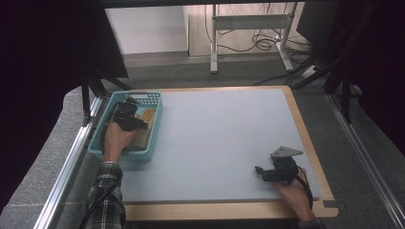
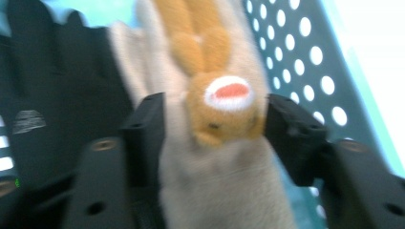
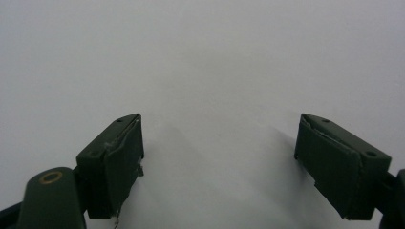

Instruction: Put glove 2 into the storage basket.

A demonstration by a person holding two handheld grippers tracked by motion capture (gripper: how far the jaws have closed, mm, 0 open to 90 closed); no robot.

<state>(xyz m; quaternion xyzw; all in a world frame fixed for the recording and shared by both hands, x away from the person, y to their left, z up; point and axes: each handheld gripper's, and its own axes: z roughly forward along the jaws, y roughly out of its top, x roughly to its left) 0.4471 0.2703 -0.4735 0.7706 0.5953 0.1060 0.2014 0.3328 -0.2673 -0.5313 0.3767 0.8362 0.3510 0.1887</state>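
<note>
Inside the teal basket (image 1: 154,125), at the far left of the surface (image 1: 215,138), lies a beige plush piece with a small orange animal face (image 2: 224,107) sewn on it; it looks like a soft sock or a hand puppet, I cannot say which. The left hand-held gripper (image 2: 215,126) reaches down into the basket, and its two black jaws stand wide, one on each side of the orange face, very near the plush but not pressing it as far as I can see. A dark fabric item (image 2: 62,95) lies just beside the plush, on the other side of one jaw.

The right hand-held gripper (image 1: 273,172) rests near the front right corner of the surface, well apart from the basket. Its jaws are spread wide with nothing between them, above bare surface.

My judgement is that the plush is light, soft and easy to squeeze, not fragile and not slippery. It will fold and hang down when lifted. A good place to take hold is the thick part around the face, where the jaws can close on much material. The jaws should avoid catching the dark fabric together with it.
</note>
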